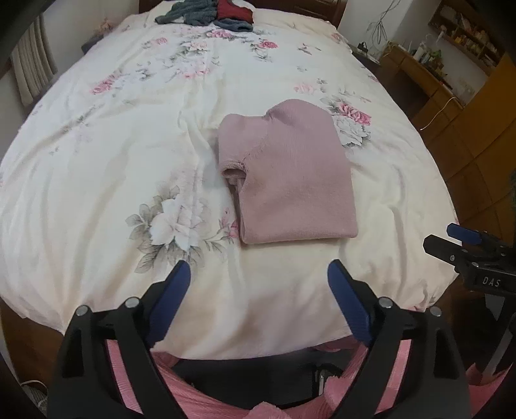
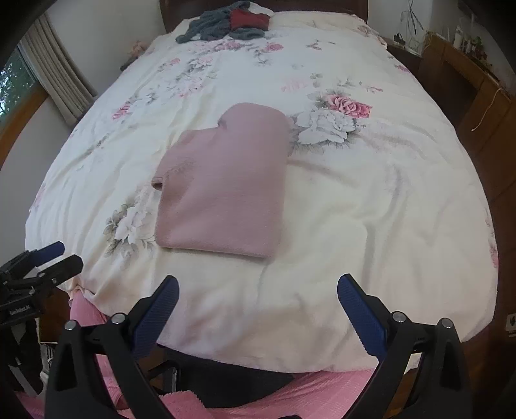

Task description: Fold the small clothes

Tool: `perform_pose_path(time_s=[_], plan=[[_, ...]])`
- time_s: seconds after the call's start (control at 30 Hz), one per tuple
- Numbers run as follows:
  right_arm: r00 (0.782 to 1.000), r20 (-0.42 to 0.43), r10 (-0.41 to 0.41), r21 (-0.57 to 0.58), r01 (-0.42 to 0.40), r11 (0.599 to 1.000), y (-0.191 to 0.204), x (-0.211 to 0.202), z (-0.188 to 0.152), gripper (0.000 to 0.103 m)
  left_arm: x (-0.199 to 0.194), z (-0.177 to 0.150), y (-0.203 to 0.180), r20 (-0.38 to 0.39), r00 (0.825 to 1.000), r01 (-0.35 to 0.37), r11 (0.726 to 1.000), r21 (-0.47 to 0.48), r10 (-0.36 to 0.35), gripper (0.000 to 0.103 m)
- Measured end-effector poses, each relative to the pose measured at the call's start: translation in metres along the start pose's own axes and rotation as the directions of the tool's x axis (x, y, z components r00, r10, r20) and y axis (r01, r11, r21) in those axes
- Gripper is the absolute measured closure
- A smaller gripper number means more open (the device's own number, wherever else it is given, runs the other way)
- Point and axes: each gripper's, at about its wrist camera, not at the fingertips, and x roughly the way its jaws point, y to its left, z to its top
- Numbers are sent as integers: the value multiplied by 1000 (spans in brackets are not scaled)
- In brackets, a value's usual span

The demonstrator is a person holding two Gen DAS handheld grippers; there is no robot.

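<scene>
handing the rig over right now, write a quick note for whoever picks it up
Left gripper: open, empty, held over the near edge of the bed.
Right gripper: open, empty, also at the near edge.
Pink sweater: lies folded into a neat rectangle in the middle of the floral cover, touched by neither gripper. That piece looks done.
Left to do: a loose heap of grey and red clothes sits unfolded at the far end by the headboard. Probably fetch one piece next, spread it flat, then fold it.
</scene>
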Motion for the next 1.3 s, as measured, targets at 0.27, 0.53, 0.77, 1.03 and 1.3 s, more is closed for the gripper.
perform_pose_path(time_s=[0.27,0.53,0.77,1.03,1.3], plan=[[998,20,-55,-14,55,998,9,-13,-5,4,-11,-7,-1,17,1000,-23,1000,-18,23,14],[994,49,-93,11,93,996,16,-27,-7,4,-26,-12,0,42,996,-73,997,-29,74,13],[988,75,-135,14,134,991,20,-37,-9,4,-39,-15,-3,82,989,-125,992,-20,126,13],[981,48,-190,14,189,982,16,-33,-7,4,-44,-15,-12,100,985,-146,989,8,144,13],[985,37,-169,21,168,986,12,-28,-8,4,-38,-15,-16,88,985,-149,989,19,147,13]])
